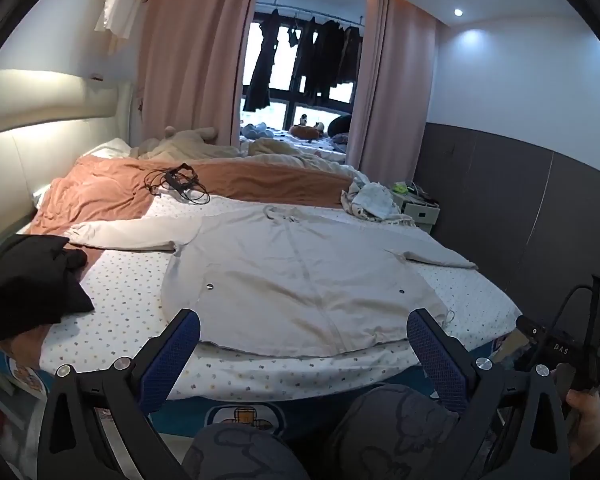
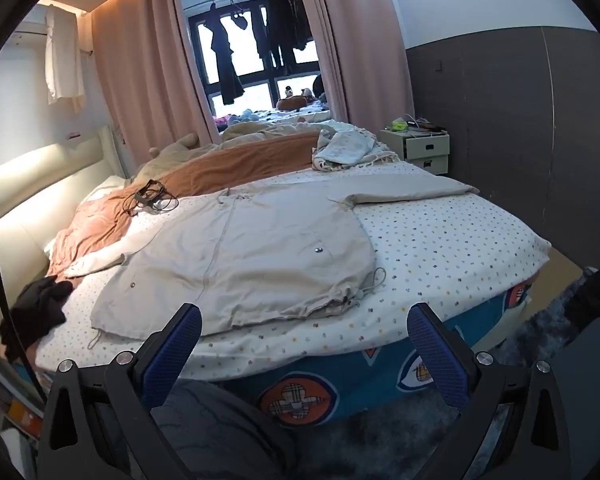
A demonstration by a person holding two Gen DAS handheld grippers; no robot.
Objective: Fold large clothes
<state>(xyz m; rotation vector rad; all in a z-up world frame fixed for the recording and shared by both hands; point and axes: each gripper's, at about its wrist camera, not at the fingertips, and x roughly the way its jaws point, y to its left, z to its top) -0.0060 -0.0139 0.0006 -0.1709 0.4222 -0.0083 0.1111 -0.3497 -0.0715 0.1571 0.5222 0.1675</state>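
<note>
A large beige jacket (image 1: 300, 276) lies flat on the bed, front up, with both sleeves spread out to the sides and its hem toward me. In the right wrist view the same jacket (image 2: 240, 248) lies left of centre, its drawstring hem near the bed's front edge. My left gripper (image 1: 303, 330) hangs open just short of the hem, with nothing between its blue pads. My right gripper (image 2: 304, 326) is also open and holds nothing, in front of the bed edge. The right hand with its gripper handle (image 1: 560, 352) shows at the right of the left wrist view.
The bed (image 2: 440, 240) has a dotted white sheet. A black garment (image 1: 28, 280) lies at its left edge, an orange blanket (image 1: 112, 192) and a tangle of black cable (image 1: 180, 182) behind the jacket, a crumpled cloth (image 2: 344, 148) at the far right. A white nightstand (image 2: 424, 148) stands by the wall. My knees (image 1: 380, 420) are below.
</note>
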